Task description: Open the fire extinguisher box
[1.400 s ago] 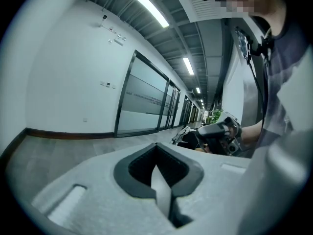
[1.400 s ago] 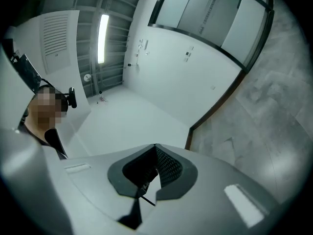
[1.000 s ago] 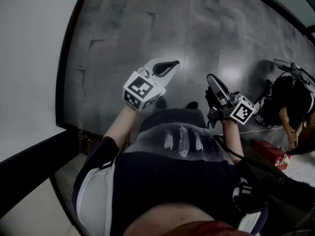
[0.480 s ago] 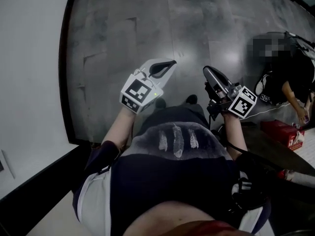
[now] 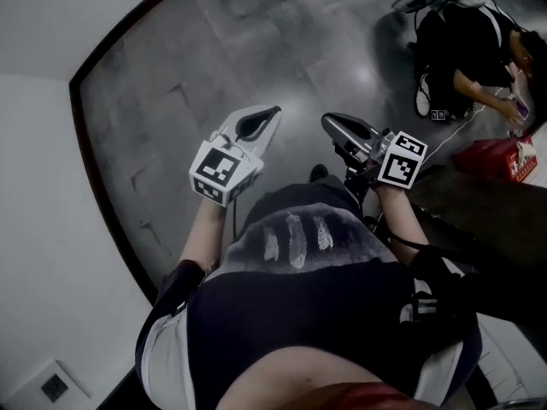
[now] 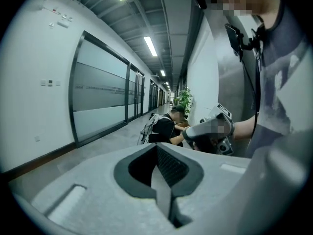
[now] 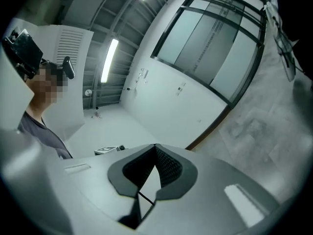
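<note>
My head camera looks steeply down past my chest to the floor (image 5: 256,49), with the left gripper (image 5: 272,111) and right gripper (image 5: 329,120) close below it. The left gripper's camera sits just behind its jaws and faces nearly level down a corridor (image 6: 161,89). With the head view it shares the right gripper, near, and a crouching person (image 5: 461,49), farther off. The right gripper's camera looks along its jaws, rolled sideways, at a white wall (image 7: 161,102) and glass panels (image 7: 215,43), sharing only floor with the head view.
</note>
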{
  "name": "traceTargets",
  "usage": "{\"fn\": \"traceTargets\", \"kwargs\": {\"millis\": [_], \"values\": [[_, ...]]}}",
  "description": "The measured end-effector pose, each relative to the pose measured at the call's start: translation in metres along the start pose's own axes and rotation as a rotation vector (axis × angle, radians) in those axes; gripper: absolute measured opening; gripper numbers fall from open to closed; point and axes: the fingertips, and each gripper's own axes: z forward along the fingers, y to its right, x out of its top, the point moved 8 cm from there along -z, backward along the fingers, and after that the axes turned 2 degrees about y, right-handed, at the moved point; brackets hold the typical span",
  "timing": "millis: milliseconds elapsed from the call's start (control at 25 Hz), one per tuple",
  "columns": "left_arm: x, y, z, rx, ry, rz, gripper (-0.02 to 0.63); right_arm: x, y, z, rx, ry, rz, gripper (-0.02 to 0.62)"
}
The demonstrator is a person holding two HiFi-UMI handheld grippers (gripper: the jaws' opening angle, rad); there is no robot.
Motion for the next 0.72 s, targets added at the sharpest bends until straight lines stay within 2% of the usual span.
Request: {"fn": "traceTargets", "kwargs": {"millis": [240,400,640,720], "values": [[0.005,-0.008,0.014,-0.140,0.027,0.024,-0.002,0.002,-0.006,-0.003,-0.087,0.051,-0.022,-0.002],[0.010,-0.015,0.035,-0.241,0.007,0.043,-0.002,0.004,-0.006,-0.013,-0.176,0.116,-0.025,-0.002],[0.000,-0.026,0.064,-0.363,0.024,-0.016,-0.001,0.000,0.010,-0.022,-0.270,0.166,0.000,-0.002],[-0.012,-0.023,0.070,-0.402,0.003,-0.026,0.000,-0.009,0.014,-0.024,-0.294,0.203,0.024,-0.002]]}}
